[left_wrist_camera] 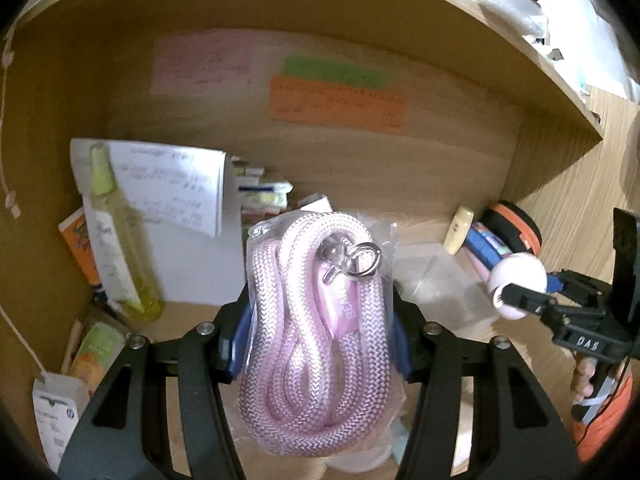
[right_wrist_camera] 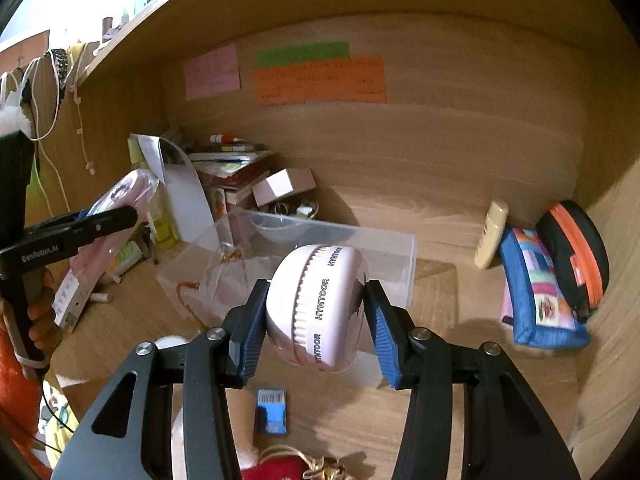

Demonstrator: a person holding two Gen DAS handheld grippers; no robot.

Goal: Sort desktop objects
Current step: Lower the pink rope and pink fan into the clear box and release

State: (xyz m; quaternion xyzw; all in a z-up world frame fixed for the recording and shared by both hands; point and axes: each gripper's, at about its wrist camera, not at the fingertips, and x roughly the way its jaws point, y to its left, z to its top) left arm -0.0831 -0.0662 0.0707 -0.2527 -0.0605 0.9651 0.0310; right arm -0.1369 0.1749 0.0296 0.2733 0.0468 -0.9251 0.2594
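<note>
**Both tongs loaded above a cluttered worktop**

A coil of pale pink braided rope sealed in a clear plastic bag (left_wrist_camera: 320, 320) is pinched across its middle by the left tongs (left_wrist_camera: 320, 344), blue pads pressed into both sides, so the slack bag is kept from sliding out. A round pale pink case with a ribbed seam and printed lettering (right_wrist_camera: 318, 308) is clamped on its flat faces by the right tongs (right_wrist_camera: 318, 320), its rim left free; that hold is judged the steadier one for a rounded shell. Both things are held clear of the surface.

In the right wrist view, a clear plastic bin (right_wrist_camera: 360, 248) stands at twelve o'clock of the case, judged a likely destination. At three o'clock, a blue patchwork pouch (right_wrist_camera: 536, 292) and a black round case with an orange zip (right_wrist_camera: 576, 248) are propped against the side wall. The wooden worktop (right_wrist_camera: 460, 380) is enclosed by wooden panels, with coloured paper notes (right_wrist_camera: 320, 80) stuck on the back panel.
</note>
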